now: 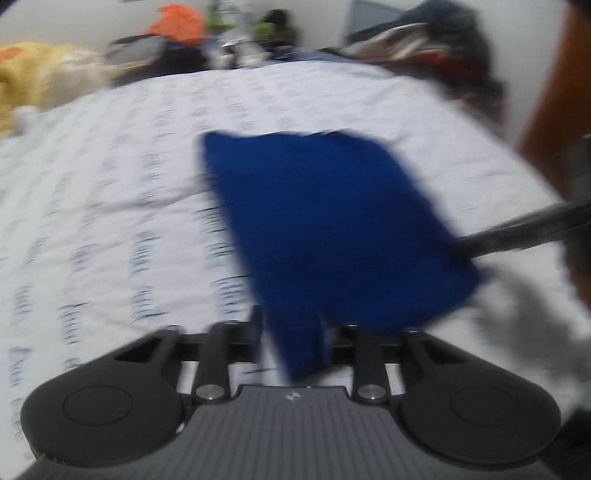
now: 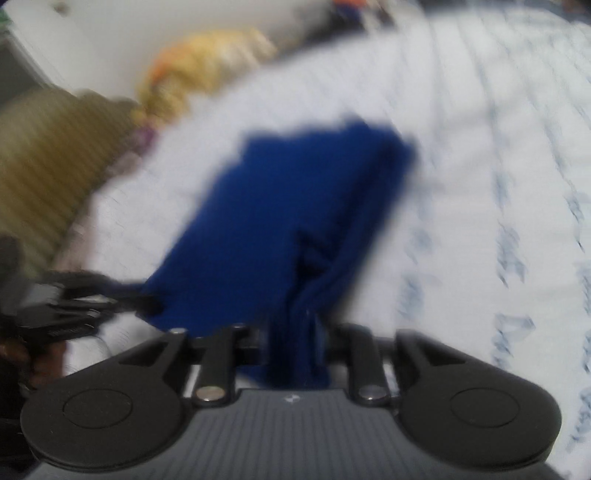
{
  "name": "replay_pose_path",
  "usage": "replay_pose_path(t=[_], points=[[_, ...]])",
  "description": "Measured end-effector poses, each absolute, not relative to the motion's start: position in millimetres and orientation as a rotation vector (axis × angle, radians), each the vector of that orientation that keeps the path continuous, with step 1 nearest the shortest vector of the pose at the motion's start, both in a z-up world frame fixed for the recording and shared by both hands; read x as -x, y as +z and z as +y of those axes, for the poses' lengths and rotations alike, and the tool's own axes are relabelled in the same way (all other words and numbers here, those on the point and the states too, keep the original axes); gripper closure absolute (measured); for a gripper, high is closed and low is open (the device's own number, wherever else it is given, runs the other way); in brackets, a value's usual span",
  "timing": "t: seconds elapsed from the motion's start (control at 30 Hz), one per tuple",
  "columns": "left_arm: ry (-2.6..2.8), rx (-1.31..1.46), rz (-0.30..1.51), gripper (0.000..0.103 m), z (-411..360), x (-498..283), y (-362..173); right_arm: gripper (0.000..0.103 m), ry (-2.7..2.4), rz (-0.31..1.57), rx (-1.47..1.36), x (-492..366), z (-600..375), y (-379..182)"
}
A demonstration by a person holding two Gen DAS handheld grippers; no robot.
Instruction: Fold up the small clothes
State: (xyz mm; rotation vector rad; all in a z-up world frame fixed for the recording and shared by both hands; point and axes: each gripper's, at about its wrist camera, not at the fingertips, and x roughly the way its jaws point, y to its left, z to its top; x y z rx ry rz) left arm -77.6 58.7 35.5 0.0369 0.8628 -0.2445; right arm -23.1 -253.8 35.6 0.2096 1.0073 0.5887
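Left wrist view: I see the deep blue knit garment [image 1: 325,229] lying on the white bed sheet printed with rows of dark lettering [image 1: 110,192]. One near corner of the cloth runs down between the fingers of the left gripper [image 1: 299,350], and I read that gripper as clenched on this corner, though motion blur hides the pads. From the right edge, the right gripper [image 1: 476,245] meets the garment's other near corner. Along the far edge of the bed lie a yellow plush heap [image 1: 40,74], an orange cloth bundle [image 1: 177,24] and a dark pile of clothing [image 1: 436,37].

Right wrist view: bunched blue folds of the garment [image 2: 280,221] gather between this gripper's fingers [image 2: 297,350]. I judge it to be grasping that corner. The left gripper [image 2: 144,302] shows at the lower left, at the cloth's opposite corner, with a tan striped cushion [image 2: 48,162] behind it.

Step in hand: I judge that a fold is under way, both near corners held while the far part rests on the sheet. The next move calls for carrying both corners together and level to the far edge, then setting them down aligned before letting go.

Writing: the sheet's print is too blurred to read. A small pale emblem sits on each gripper body, and I cannot read it as a brand.
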Motion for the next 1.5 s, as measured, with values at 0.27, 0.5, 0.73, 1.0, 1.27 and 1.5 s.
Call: replay_pose_path(t=[0.27, 0.5, 0.73, 1.0, 1.27, 1.5], points=[[-0.293, -0.072, 0.658, 0.042, 15.3, -2.7, 51.3, 0.06, 0.575, 0.815, -0.374, -64.9, -235.8, 70.7], [-0.284, -0.113, 0.709, 0.022, 17.6, -33.2, 2.4, 0.047, 0.458, 0.808, -0.091, -135.1, -192.9, 33.7], [-0.337, -0.063, 0.643, 0.035, 31.6, 31.2, 42.6, 0.045, 0.542, 0.754, -0.2, -69.9, -210.7, 71.8], [-0.422, -0.25, 0.669, 0.029, 6.8, 61.4, 6.9, 0.049, 0.621, 0.822, -0.19, -57.4, -212.3, 40.2], [-0.427, -0.282, 0.684, 0.016, 10.4, 85.7, -6.1, 0.047, 0.719, 0.895, -0.087, -14.5, -190.8, 48.2], [-0.276, -0.238, 0.667, 0.03, 38.9, 110.8, 20.3, 0.04, 0.64, 0.859, -0.203, 12.3, -234.1, 69.7]])
